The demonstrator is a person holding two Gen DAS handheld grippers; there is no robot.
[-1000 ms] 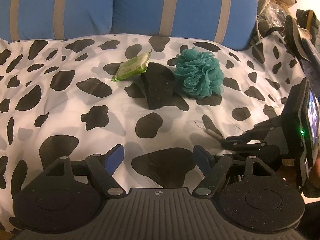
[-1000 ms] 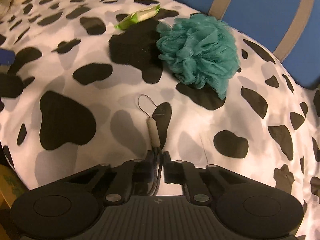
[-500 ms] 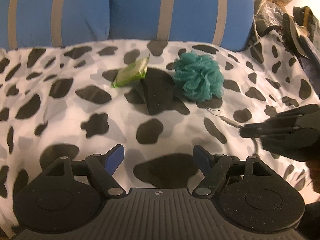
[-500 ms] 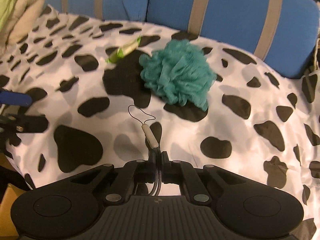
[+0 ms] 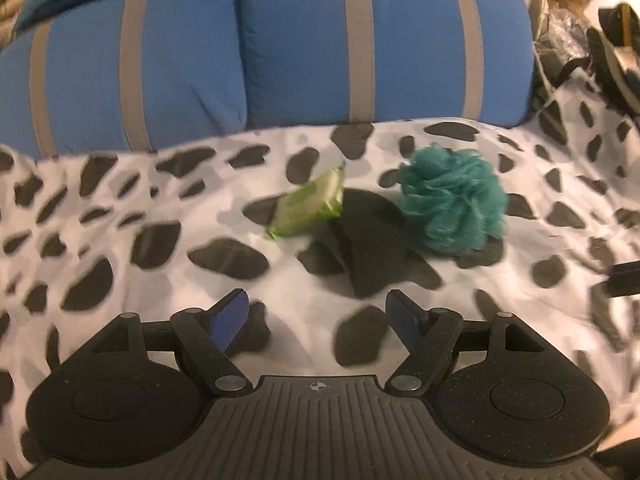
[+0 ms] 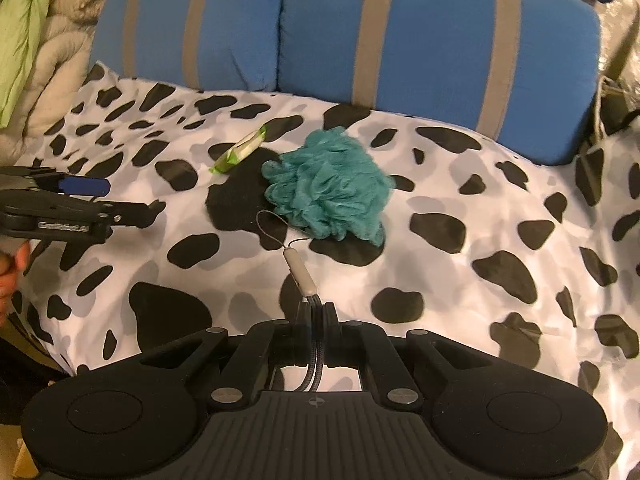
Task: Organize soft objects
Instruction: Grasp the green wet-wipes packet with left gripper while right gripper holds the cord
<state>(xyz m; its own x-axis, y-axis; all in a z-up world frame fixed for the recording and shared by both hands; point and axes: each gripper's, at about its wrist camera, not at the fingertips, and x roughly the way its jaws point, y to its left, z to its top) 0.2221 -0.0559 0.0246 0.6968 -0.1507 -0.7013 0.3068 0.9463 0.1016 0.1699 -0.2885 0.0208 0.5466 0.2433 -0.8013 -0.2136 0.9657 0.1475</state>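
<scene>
Right gripper (image 6: 316, 316) clamps strap (image 6: 299, 270), lower centre; left gripper (image 5: 316, 312) wide, empty; loofah (image 6: 328, 188), wipes (image 6: 240, 150) mid-frame on sheet (image 6: 460, 208)

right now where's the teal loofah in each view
Left wrist: the loofah lies right of centre on the cow-print cover, right of the green packet.
Right wrist: the loofah lies near the centre, just beyond the strap that the shut right gripper pinches.
Shared landmark: the green packet, to the loofah's left in both views, with a black patch between them.
</scene>
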